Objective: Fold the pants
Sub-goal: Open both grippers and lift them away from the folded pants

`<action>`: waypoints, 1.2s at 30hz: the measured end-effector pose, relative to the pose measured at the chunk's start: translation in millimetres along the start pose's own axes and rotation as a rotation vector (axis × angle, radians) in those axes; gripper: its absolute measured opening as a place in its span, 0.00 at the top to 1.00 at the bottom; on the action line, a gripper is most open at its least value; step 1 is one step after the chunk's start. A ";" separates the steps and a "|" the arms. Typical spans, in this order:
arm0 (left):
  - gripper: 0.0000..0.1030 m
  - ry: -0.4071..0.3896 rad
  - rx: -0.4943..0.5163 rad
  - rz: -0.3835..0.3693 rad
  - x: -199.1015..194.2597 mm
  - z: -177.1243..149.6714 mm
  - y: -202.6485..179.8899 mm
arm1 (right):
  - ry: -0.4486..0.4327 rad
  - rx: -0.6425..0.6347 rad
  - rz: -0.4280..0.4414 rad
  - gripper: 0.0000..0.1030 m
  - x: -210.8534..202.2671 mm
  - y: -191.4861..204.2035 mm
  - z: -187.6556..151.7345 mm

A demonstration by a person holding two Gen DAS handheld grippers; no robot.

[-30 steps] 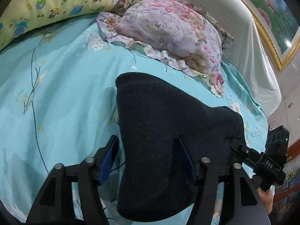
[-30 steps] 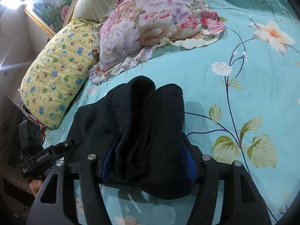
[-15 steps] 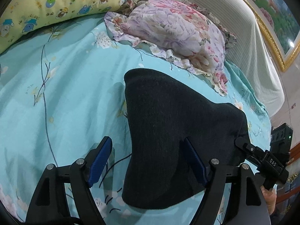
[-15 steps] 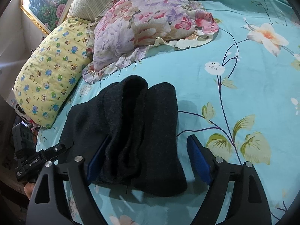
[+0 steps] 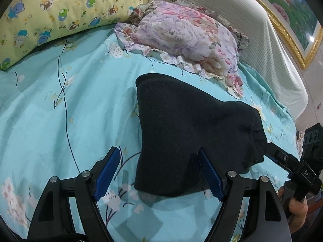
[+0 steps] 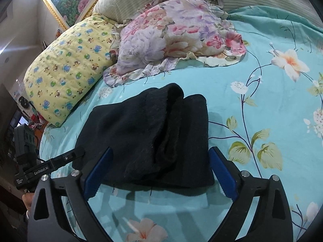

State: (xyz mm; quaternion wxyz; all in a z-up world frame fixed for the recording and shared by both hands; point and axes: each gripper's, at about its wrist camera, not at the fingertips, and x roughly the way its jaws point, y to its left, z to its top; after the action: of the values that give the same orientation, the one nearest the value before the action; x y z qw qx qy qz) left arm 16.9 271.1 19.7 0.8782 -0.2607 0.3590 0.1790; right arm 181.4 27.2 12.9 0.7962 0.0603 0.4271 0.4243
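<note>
Dark pants (image 5: 187,133) lay folded into a compact bundle on a turquoise floral bedsheet (image 5: 60,125), toward the head end of the bed and just short of a pink-and-lilac floral pillow (image 5: 187,38). A yellow pillow printed with cartoon bears (image 6: 66,66) sat beside the floral one against the striped headboard (image 5: 252,30), below a gilt-framed painting (image 5: 292,14).

The left gripper (image 5: 159,171) stood wide, its blue pads clear of the cloth, with the near left corner of the bundle lying between the jaws; those jaws had just been opening. The right gripper (image 6: 159,173) was likewise spread wide after opening over the same moment, the rolled end of the pants lying between its pads but not pinched.

Each camera caught the other gripper at the far side of the bundle, with part of a person's hand (image 5: 292,207) on the handle. Shadows of the fingers fell on the sheet in front of the pants.
</note>
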 end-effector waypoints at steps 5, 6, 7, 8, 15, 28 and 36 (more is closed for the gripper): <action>0.22 -0.018 0.036 0.013 -9.6 -7.6 -8.3 | -0.012 -0.013 0.013 0.07 -7.3 4.3 -4.3; 0.22 -0.021 0.042 0.015 -11.6 -9.1 -10.2 | -0.013 -0.020 0.014 0.07 -8.7 5.6 -5.3; 0.22 -0.026 0.049 0.019 -13.9 -10.7 -12.2 | -0.018 -0.035 0.014 0.07 -10.9 8.7 -7.2; 0.22 -0.029 0.055 0.022 -15.9 -11.7 -14.0 | -0.021 -0.048 0.012 0.07 -11.9 10.7 -8.1; 0.22 -0.062 0.111 0.061 -29.3 -21.0 -28.0 | -0.042 -0.161 -0.005 0.06 -21.9 29.9 -19.7; 0.21 -0.077 0.168 0.135 -43.8 -34.3 -40.3 | -0.064 -0.252 -0.034 0.05 -36.3 49.4 -32.3; 0.20 -0.075 0.191 0.171 -45.4 -39.2 -42.1 | -0.064 -0.280 -0.037 0.04 -37.9 55.2 -38.2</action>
State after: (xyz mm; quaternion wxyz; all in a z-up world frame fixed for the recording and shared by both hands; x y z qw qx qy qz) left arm -13.9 208.7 42.6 0.8932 -0.1373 0.3624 0.2279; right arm 108.5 24.4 38.0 0.8179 -0.0458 0.3390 0.4626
